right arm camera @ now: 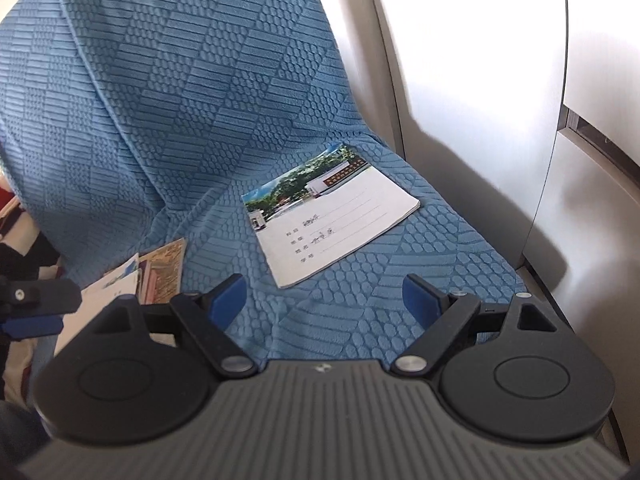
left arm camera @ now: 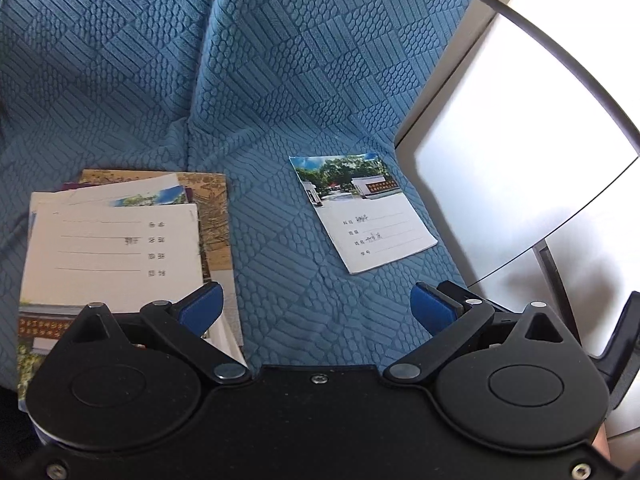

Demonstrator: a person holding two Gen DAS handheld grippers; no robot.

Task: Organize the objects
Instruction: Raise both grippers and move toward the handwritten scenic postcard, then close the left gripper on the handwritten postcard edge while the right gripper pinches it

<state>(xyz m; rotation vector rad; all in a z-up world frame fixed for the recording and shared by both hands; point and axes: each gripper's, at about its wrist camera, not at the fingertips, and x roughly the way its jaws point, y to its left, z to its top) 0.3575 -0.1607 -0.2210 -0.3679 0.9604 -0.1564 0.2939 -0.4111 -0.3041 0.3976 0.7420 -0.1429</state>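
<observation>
Lying flat on the blue textured cover (right arm camera: 168, 92), a single thin notebook (right arm camera: 332, 216) sits just ahead of the right gripper (right arm camera: 324, 300), slightly toward its right-hand finger and apart from both pads. Its cover is white with a photo strip along the far edge showing trees, sky and a low white wall with a red band; below run four ruled lines with small printed labels and some handwriting too small to read. From the left gripper (left arm camera: 316, 308) the same notebook (left arm camera: 362, 212) lies ahead and toward its right finger, turned at a slant.

Both pairs of blue-padded fingers stand wide apart with only cloth between them, nothing gripped.

Beside and partly under the left gripper's left finger (left arm camera: 202, 308) rests a stack of notebooks (left arm camera: 116, 240): the top one has the same white cover and ruled lines, turned the other way round, with a brown patterned book beneath it. The stack's near edge is hidden behind the gripper body, and how many books it holds cannot be told. In the right wrist view only a corner of that stack (right arm camera: 160, 272) shows, beyond the left finger, and the left gripper's tip is cut off at the frame edge.

Past the right fingers stands a pale glossy panel (left arm camera: 520, 184), washed out by glare.
</observation>
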